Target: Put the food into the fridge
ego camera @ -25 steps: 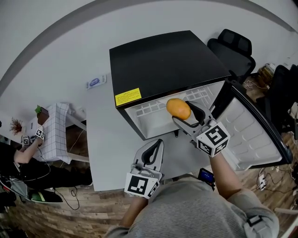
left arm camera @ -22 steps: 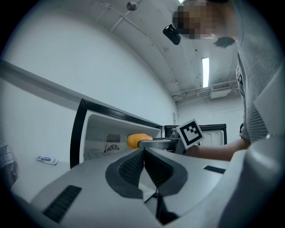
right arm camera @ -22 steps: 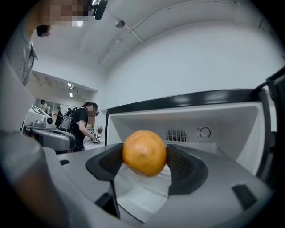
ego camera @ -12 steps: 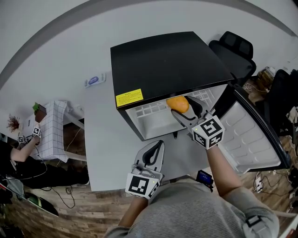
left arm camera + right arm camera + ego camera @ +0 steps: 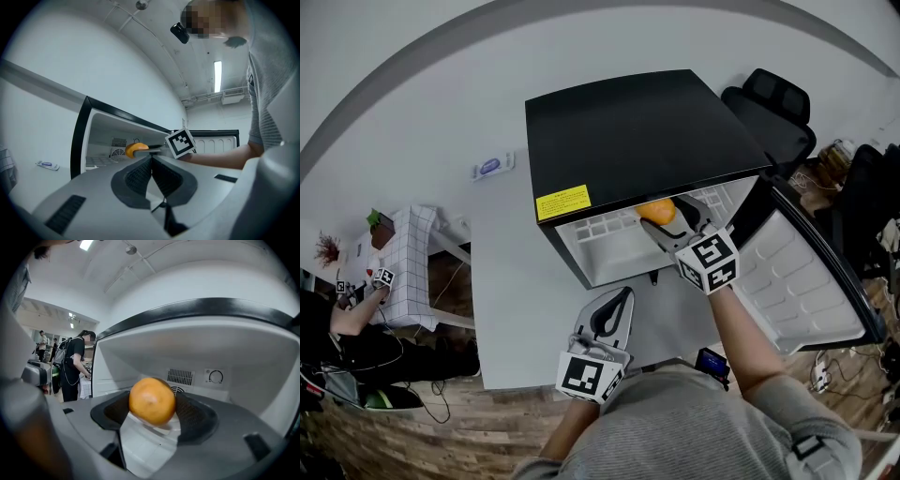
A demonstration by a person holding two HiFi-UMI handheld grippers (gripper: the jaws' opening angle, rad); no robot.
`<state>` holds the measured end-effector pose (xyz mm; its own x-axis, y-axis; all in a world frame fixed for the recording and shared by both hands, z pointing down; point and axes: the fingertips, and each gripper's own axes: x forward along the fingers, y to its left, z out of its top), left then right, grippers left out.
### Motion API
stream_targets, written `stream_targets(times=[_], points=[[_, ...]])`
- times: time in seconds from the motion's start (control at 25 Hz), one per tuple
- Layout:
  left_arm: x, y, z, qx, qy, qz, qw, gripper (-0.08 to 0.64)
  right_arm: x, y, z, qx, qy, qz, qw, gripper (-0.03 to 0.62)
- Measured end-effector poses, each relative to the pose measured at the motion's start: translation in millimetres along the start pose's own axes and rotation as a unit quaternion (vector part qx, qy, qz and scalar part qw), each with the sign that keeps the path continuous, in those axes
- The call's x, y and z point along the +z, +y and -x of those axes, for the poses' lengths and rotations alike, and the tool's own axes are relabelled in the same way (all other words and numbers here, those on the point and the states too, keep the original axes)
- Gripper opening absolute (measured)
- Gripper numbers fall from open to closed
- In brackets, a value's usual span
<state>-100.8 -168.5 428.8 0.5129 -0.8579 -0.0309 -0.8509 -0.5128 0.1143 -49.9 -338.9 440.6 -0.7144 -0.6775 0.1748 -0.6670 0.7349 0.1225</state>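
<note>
The orange is being gripped between the pads of the right gripper, its jaws narrowed round it. As a judgement, the fruit is best being lowered onto the compartment floor before release, so that rolling is being prevented. It is being held at the jaw tips, just inside the open fridge. The left gripper is being held closed and empty outside.

Head view looks steeply down; all views share fridge
</note>
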Motion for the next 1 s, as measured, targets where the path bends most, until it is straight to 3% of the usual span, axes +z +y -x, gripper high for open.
stream_targets(times=[0.68, 1.0], points=[[-2, -1, 3, -0.005, 0.001, -0.005, 1.0, 0.011, -10, -15, -31, -0.043, 0.048, 0.059, 0.996, 0.311], [-7, 1, 3, -0.004, 0.009, -0.003, 0.9999, 0.011, -21, -24, -41, -0.049, 0.075, 0.062, 0.994, 0.311]])
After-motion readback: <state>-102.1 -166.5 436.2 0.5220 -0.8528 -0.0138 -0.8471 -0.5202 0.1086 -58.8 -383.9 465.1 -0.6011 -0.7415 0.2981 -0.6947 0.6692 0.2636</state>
